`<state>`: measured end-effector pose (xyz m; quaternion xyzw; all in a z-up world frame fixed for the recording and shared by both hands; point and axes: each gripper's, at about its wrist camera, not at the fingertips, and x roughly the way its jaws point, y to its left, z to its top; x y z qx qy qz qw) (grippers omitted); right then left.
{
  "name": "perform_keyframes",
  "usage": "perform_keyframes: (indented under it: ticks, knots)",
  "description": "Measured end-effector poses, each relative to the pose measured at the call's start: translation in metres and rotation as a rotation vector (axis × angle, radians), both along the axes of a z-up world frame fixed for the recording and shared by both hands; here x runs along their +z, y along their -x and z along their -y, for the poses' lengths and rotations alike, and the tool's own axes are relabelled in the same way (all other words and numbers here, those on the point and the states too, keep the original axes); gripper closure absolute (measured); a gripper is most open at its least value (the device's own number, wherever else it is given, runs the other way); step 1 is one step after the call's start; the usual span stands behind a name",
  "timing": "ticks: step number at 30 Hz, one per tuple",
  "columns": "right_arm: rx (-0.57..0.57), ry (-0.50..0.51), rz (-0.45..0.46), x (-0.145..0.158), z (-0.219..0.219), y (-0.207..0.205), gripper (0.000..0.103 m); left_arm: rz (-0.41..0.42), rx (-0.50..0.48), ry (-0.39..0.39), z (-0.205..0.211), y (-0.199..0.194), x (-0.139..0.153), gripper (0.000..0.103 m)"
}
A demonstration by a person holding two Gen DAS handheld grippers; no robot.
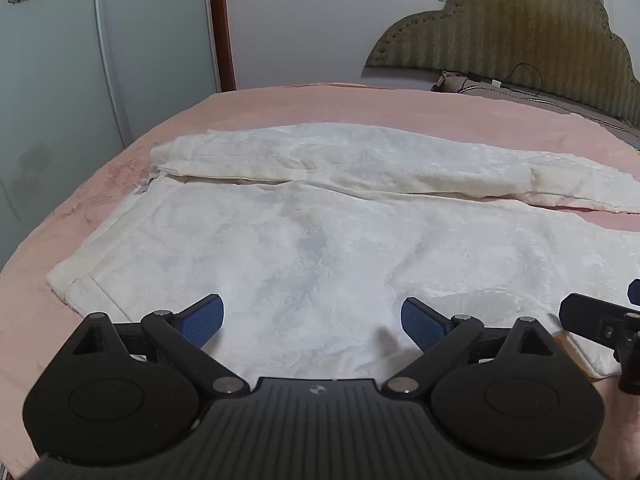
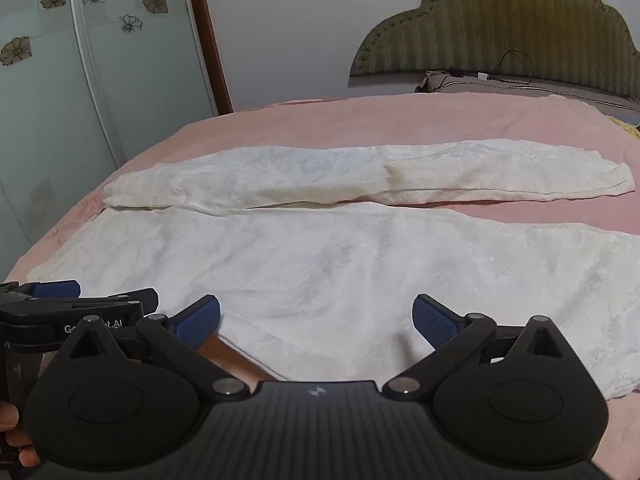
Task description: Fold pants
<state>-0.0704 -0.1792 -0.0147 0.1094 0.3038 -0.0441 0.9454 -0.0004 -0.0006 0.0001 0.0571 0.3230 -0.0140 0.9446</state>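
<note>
White fleece pants [image 1: 320, 240] lie spread flat on a pink bed [image 1: 280, 108]. The waistband is at the left and the two legs run to the right, the far leg [image 2: 360, 176] apart from the near leg [image 2: 400, 264]. My left gripper [image 1: 312, 320] is open and empty, low over the near edge of the pants at the waist end. My right gripper [image 2: 316, 320] is open and empty, low over the near leg's front edge. Each gripper shows at the edge of the other's view: the right one [image 1: 600, 324], the left one [image 2: 80, 304].
An olive padded headboard [image 2: 500, 24] stands at the far right, with a pillow [image 2: 480, 84] and a black cable in front of it. Wardrobe doors with flower prints [image 2: 60, 60] stand to the left of the bed. A wooden bed edge [image 2: 224, 350] shows under the right gripper.
</note>
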Motion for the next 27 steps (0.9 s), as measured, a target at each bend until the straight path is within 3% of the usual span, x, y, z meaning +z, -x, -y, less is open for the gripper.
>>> perform_keyframes:
  ticks: [3, 6, 8, 20, 27]
  knots:
    - [-0.002, -0.007, 0.003, -0.001, 0.0, -0.001, 0.0, 0.021, 0.008, 0.0, -0.002, 0.004, 0.001, 0.005]
    - [-0.011, -0.014, 0.003, -0.002, 0.002, -0.001, 0.0, -0.041, -0.009, 0.019, 0.002, -0.005, 0.004, 0.005]
    - [-0.017, -0.018, 0.002, -0.003, 0.002, -0.001, 0.0, -0.033, -0.01, 0.045, -0.006, -0.006, 0.001, 0.005]
    - [-0.034, 0.077, -0.1, -0.023, 0.003, -0.004, 0.0, -0.019, 0.007, -0.008, -0.008, -0.006, -0.025, 0.004]
    - [-0.047, 0.089, -0.093, -0.031, 0.005, -0.009, 0.0, 0.008, 0.01, -0.017, -0.008, -0.006, -0.033, 0.0]
